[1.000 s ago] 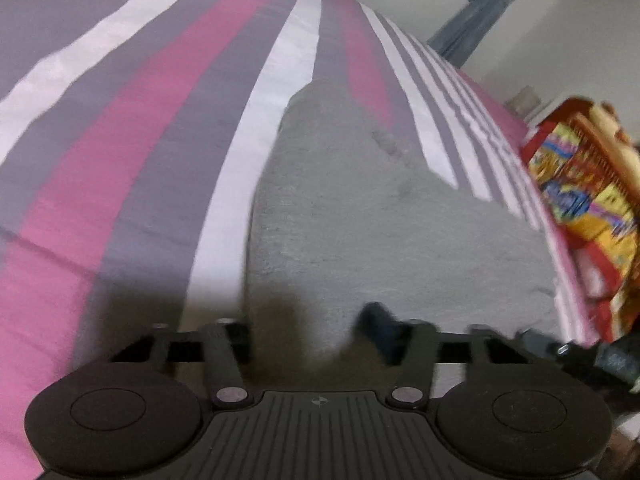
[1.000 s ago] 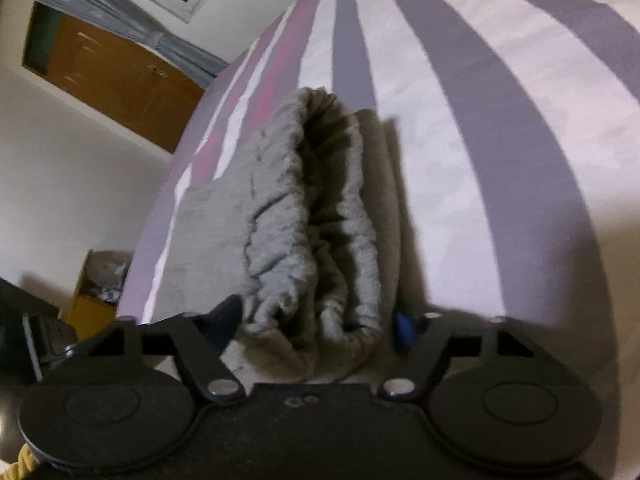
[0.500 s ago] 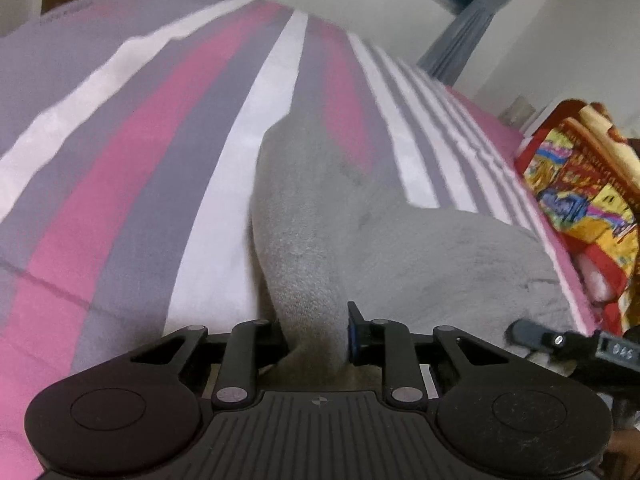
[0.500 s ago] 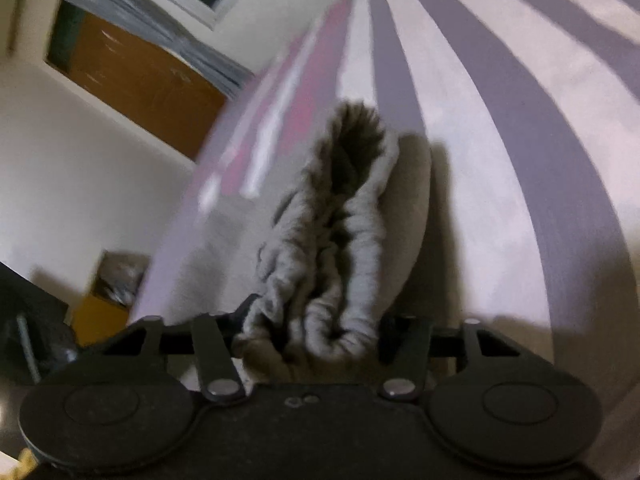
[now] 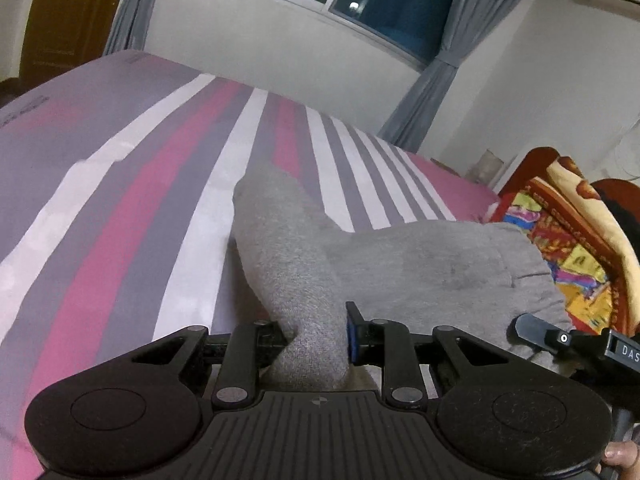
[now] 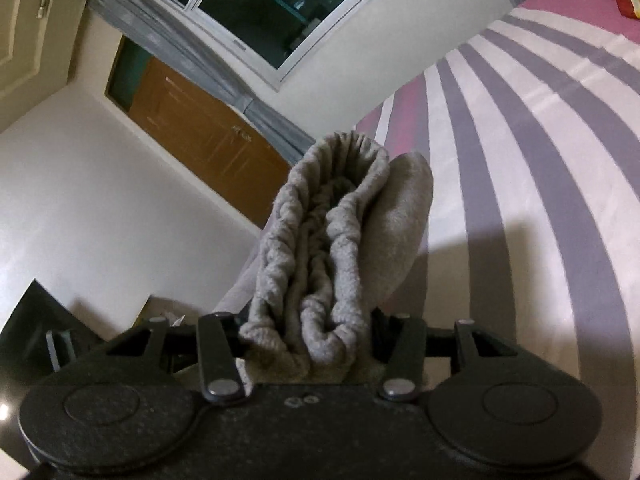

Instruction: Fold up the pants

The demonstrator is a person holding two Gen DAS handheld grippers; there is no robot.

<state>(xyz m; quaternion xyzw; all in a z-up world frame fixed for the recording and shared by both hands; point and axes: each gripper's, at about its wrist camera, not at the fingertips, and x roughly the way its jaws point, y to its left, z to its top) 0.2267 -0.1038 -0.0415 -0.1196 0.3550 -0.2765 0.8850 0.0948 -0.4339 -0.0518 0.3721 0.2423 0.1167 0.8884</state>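
Between the left gripper [image 5: 316,334] jaws: bunched grey sweatpants [image 5: 400,264] fabric, clamped, jaws narrowed to fabric width, seemingly a leg or side edge. Between the right gripper [image 6: 306,338] jaws: gathered elastic waistband [image 6: 320,240] of the same pants, pinched tight, ruffled layers standing up out of the grip. Held at both ends likely to lift the garment together and carry one end over for a fold; two-point hold keeps the layers aligned. Rest of the pants draped down onto the striped bedsheet [image 5: 140,208], right part sagging toward the colourful blanket [image 5: 568,240] at the bed edge. Right gripper body visible at lower right of the left view, close beside the fabric. Beyond: window [image 5: 360,0], grey curtains [image 5: 428,100], brown door [image 6: 200,140]. Versus one second ago: left jaws then wide and off the cloth, pants flat on the bed, now closed on it and raised; right jaws then open around the waistband lying on the sheet, now squeezed shut and lifted, cameras tilted up so wall and window show. Fold itself judged not yet made.
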